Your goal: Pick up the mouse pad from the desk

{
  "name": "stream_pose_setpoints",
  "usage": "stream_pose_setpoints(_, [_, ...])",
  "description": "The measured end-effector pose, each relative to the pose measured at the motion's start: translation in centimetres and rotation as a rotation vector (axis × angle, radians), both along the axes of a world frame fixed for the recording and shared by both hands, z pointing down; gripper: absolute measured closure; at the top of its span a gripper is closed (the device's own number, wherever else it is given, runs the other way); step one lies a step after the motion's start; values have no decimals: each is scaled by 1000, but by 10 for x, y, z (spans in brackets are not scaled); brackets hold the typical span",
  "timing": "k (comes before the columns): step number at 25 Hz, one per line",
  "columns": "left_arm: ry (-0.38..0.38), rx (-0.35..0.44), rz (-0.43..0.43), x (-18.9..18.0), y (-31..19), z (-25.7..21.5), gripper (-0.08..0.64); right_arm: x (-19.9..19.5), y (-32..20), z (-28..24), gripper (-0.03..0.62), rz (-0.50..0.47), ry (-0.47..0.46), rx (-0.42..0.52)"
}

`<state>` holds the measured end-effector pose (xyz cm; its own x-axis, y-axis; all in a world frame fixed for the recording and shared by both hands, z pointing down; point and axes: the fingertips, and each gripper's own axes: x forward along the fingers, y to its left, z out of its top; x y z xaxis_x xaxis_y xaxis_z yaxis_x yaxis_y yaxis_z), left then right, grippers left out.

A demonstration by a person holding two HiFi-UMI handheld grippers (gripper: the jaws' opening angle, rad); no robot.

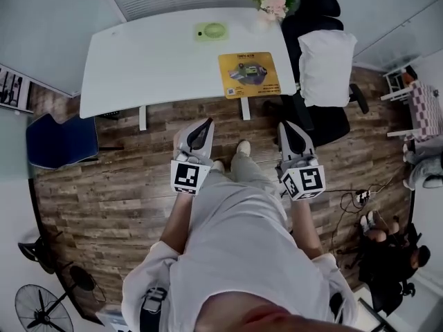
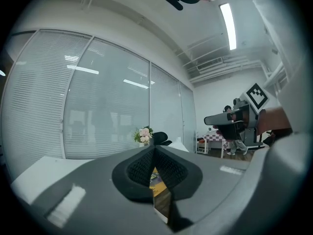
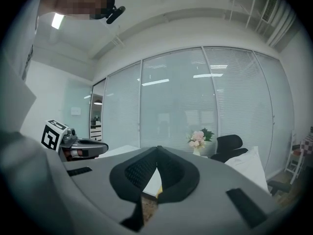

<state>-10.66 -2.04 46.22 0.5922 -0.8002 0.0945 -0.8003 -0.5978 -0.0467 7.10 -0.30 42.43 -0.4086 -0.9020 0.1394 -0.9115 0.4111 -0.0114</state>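
Ahead of the person stands a white desk (image 1: pixel 159 61), well apart from both grippers, so the reach has not yet begun. At its right end a black chair (image 1: pixel 320 7) with a white cushion (image 1: pixel 327 68) crowds the corner; a right arm swung wide could knock it. Near that corner, by the desk's near edge, the yellow mouse pad (image 1: pixel 248 75) lies flat on the top. Thin as it looks, it offers little to bite, and jaws coming straight down would likely skid and push it over the edge. The left gripper (image 1: pixel 203 131) and right gripper (image 1: pixel 289 133) are both closed tight on nothing; if they arrive closed, they could only shove the pad.
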Motion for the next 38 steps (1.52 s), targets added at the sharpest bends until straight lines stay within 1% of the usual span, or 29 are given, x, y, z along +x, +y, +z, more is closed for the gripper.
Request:
stream_pose_setpoints(5, [-15, -44, -79, 6, -45, 14, 571, 11, -40, 8, 594, -30, 4, 21])
stream_pose_setpoints(11, [-15, -90, -124, 29, -118, 33, 571, 43, -106, 17, 594, -46, -19, 8])
stream_pose_setpoints(16, [-68, -158, -167, 50, -182, 73, 566, 77, -167, 21, 594, -65, -25, -2])
stream_pose_setpoints(18, [-84, -199, -184, 56, -205, 92, 555, 90, -189, 21, 595, -74, -26, -3])
stream_pose_setpoints(22, [-100, -302, -210, 66, -243, 140, 489, 110, -217, 27, 594, -88, -31, -17])
stream_pose_setpoints(25, [-83, -404, -233, 68, -272, 189, 421, 119, -230, 37, 594, -90, -40, -46])
stream_pose_setpoints(28, [-70, -521, -275, 66, -293, 242, 367, 125, -231, 44, 594, -79, -50, -78])
stream_pose_setpoints(29, [-80, -553, -289, 65, -299, 257, 349, 127, -231, 47, 594, -74, -49, -89])
stream_pose_setpoints(31, [-132, -594, -295, 64, -312, 282, 324, 129, -233, 52, 595, -62, -41, -108])
stream_pose_setpoints(33, [-191, -616, -281, 64, -321, 302, 322, 132, -234, 53, 594, -45, -34, -125])
stream_pose_setpoints(38, [-262, -663, -254, 66, -333, 335, 319, 143, -238, 61, 594, 18, -31, -172])
